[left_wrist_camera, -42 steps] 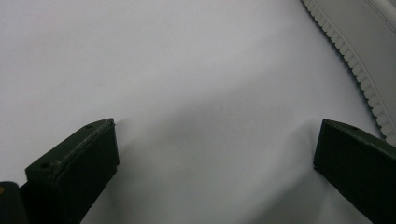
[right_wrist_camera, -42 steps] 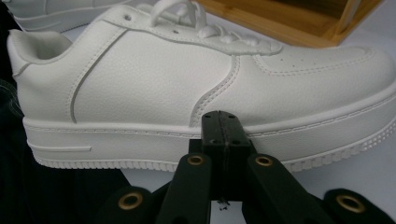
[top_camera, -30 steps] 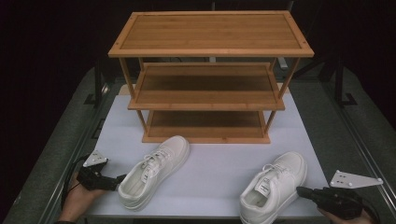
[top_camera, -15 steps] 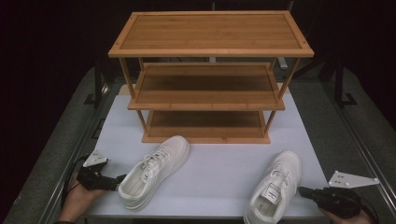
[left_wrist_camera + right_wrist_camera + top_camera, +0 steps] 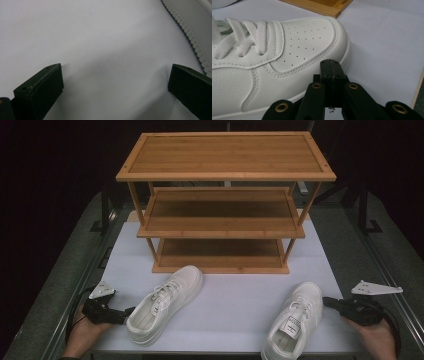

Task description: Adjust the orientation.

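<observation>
While the right gripper [image 5: 332, 72] has its two black jaws pressed together with nothing between them, their tip stands against the side of the right-hand white leather lace-up sneaker [image 5: 295, 320], near its perforated toe. That shoe lies at the front right of the white table mat [image 5: 230, 305], toe toward the three-tier bamboo shoe rack [image 5: 225, 200]. The left gripper [image 5: 115, 82] stands with jaws spread wide over bare mat, holding nothing; the ribbed sole edge of the left-hand white leather sneaker [image 5: 165, 302] passes just beside one jaw. This second shoe lies at the front left, angled toward the rack. All shelves are bare.
</observation>
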A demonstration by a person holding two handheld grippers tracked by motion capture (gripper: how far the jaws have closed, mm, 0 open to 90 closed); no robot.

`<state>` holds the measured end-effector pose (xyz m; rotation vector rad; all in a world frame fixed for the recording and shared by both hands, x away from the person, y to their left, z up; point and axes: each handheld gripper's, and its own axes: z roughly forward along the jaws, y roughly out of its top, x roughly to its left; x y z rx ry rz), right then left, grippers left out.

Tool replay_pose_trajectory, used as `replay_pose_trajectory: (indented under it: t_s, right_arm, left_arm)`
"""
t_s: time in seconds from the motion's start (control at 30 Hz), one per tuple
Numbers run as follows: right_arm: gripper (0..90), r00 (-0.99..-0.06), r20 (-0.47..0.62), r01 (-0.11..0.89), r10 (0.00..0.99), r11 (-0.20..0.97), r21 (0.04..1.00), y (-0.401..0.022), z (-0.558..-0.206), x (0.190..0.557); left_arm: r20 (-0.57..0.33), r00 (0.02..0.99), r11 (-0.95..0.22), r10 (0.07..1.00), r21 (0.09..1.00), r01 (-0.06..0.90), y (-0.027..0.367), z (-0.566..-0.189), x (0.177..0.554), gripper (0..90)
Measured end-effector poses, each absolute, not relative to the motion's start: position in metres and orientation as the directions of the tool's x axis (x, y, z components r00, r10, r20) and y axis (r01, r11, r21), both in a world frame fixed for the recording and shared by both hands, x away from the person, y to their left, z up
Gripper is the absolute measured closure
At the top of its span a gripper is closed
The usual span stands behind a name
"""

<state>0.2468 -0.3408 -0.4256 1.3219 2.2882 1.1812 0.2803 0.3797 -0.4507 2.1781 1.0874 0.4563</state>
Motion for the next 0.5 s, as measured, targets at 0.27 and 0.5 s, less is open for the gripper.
replay_pose_trajectory:
  t_s: [0.27,0.5]
  right_arm:
    - [89.9,-0.573,0.168,0.607,0.802,0.277,0.745,-0.333,-0.425,0.263]
    - [89.9,-0.605,0.153,0.6,0.781,0.322,0.732,-0.307,-0.423,0.29]
  left_arm:
    - [0.017,0.594,-0.441,0.804,0.686,0.578,0.38,-0.451,0.28,0.0]
    - [0.015,0.593,-0.438,0.805,0.688,0.578,0.38,-0.451,0.28,0.0]
